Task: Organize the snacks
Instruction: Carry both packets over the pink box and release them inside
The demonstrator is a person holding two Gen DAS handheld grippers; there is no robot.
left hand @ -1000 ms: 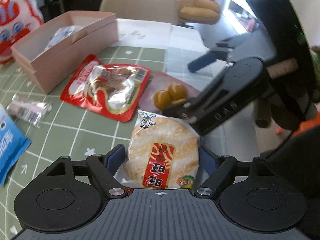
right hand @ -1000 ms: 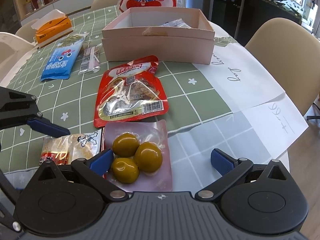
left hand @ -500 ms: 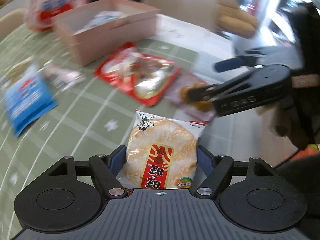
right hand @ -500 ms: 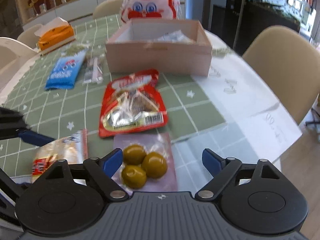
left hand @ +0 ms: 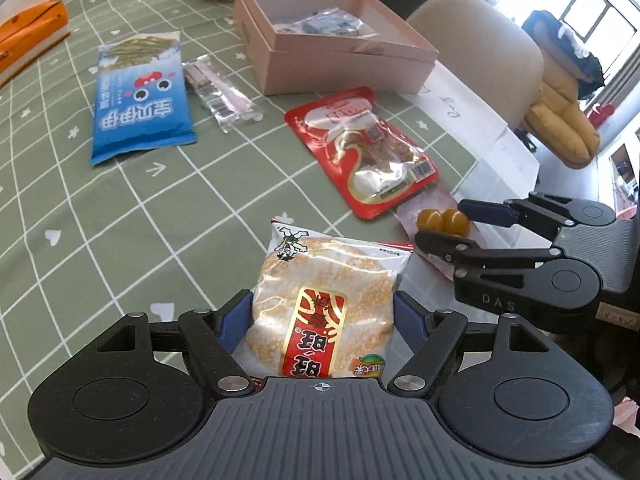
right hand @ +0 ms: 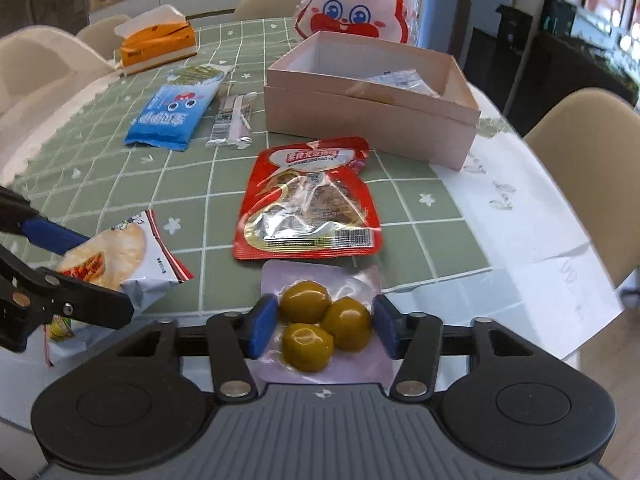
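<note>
My left gripper (left hand: 324, 316) is shut on a rice cracker packet (left hand: 320, 312) and holds it lifted off the green checked tablecloth; the packet also shows in the right wrist view (right hand: 116, 256). My right gripper (right hand: 324, 324) is shut on a clear pouch of green olives (right hand: 324, 328) at the table's near edge; that pouch shows in the left wrist view (left hand: 442, 220). An open pink box (right hand: 376, 108) with a few clear packets inside stands at the back. A red meat snack pouch (right hand: 308, 200) lies between the box and my grippers.
A blue snack bag (right hand: 172, 116) and a clear wrapped bar (right hand: 234, 122) lie left of the box. An orange tissue box (right hand: 158, 46) and a rabbit bag (right hand: 356, 0) stand further back. White paper (right hand: 532, 216) covers the table's right edge. Beige chairs surround the table.
My right gripper's fingers have closed onto the olive pouch. My left gripper has lifted and swung left with the rice cracker packet held in it.
</note>
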